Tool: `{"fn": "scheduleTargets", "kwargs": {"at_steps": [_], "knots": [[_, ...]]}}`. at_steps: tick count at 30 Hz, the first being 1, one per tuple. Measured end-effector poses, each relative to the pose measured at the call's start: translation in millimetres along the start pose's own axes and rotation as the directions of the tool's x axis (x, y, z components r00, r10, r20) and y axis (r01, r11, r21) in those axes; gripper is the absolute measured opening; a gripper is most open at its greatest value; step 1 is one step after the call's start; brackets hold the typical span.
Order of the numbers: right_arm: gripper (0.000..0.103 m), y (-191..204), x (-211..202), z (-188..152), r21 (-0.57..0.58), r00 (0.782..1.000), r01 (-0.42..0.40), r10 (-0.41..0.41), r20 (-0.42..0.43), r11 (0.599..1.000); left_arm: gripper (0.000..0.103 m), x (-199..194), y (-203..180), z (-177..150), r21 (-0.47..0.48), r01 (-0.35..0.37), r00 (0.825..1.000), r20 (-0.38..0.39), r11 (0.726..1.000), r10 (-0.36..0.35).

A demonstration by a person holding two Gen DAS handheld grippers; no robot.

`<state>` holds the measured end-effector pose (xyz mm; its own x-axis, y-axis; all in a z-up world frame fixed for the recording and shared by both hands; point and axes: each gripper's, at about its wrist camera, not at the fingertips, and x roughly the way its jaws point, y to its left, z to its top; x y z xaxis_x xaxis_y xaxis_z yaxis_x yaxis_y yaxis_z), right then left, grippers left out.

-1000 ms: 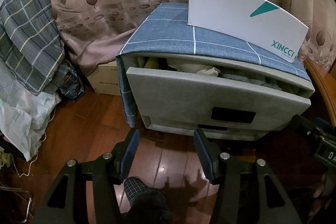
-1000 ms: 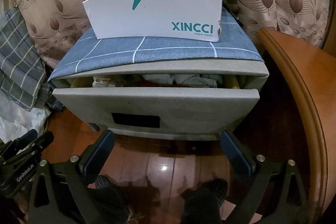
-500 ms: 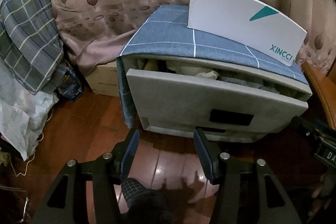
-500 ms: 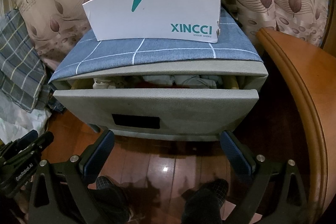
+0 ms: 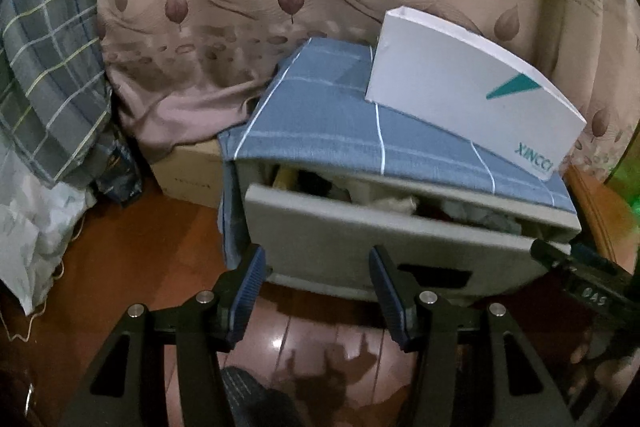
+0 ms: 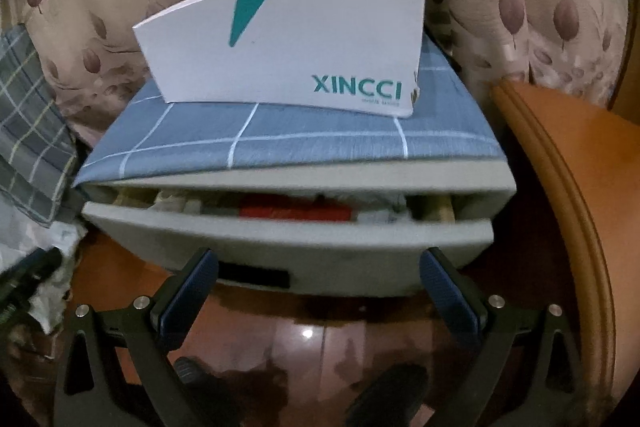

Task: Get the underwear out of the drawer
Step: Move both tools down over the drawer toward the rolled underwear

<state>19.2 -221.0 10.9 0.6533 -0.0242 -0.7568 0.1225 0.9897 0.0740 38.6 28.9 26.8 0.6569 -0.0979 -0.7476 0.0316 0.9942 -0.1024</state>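
A grey cabinet's top drawer [image 5: 384,239] [image 6: 288,247] stands pulled partly out. Rumpled clothes lie inside it: white and dark pieces [image 5: 396,201] in the left wrist view, a red piece [image 6: 294,213] among pale ones in the right wrist view. I cannot tell which pieces are underwear. My left gripper [image 5: 316,291] is open and empty in front of the drawer's left half. My right gripper [image 6: 318,291] is wide open and empty, centred just in front of the drawer. The right gripper's body [image 5: 588,287] shows at the right of the left wrist view.
A blue checked cloth [image 6: 280,135] covers the cabinet top, with a white XINCCI box [image 6: 288,51] on it. A wooden furniture edge [image 6: 568,195] is at the right. A cardboard box [image 5: 188,171], plaid bedding [image 5: 44,75] and curtain [image 5: 240,7] are at the left. My feet [image 6: 384,395] are on the wood floor.
Both grippers have risen and moved closer to the drawer, so I look more down into it. The drawer stands about as far out as before. Both grippers stayed open.
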Motion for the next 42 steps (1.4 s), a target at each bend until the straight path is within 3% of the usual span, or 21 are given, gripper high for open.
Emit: {"fn": "scheduleTargets", "kwargs": {"at_steps": [9,16,27,33,42], "knots": [[0.100,-8.4,34.9,14.3,0.015,0.999,0.034,-0.033,-0.029,0.999,0.055,35.4,-3.7,29.2,0.093,0.005,1.000,0.011,0.996,-0.006],[0.100,-11.0,50.7,18.8,0.000,0.998,0.056,-0.056,-0.037,0.998,0.055,70.4,-13.4,34.3,0.161,0.028,0.999,-0.038,0.987,-0.022],[0.102,-14.7,63.7,24.1,0.003,0.998,0.043,-0.043,-0.043,0.999,0.055,110.0,-19.1,36.9,0.177,0.025,0.996,-0.089,0.984,-0.009],[0.102,-11.6,73.3,27.7,0.004,0.997,0.051,-0.051,-0.062,0.999,0.055,121.3,-20.8,38.5,0.189,0.023,0.995,-0.099,0.982,-0.005],[0.102,-14.4,72.6,26.7,0.007,0.988,0.053,-0.051,-0.146,0.999,0.056,114.5,-17.4,29.7,0.201,0.058,0.982,-0.185,0.978,-0.020]]}}
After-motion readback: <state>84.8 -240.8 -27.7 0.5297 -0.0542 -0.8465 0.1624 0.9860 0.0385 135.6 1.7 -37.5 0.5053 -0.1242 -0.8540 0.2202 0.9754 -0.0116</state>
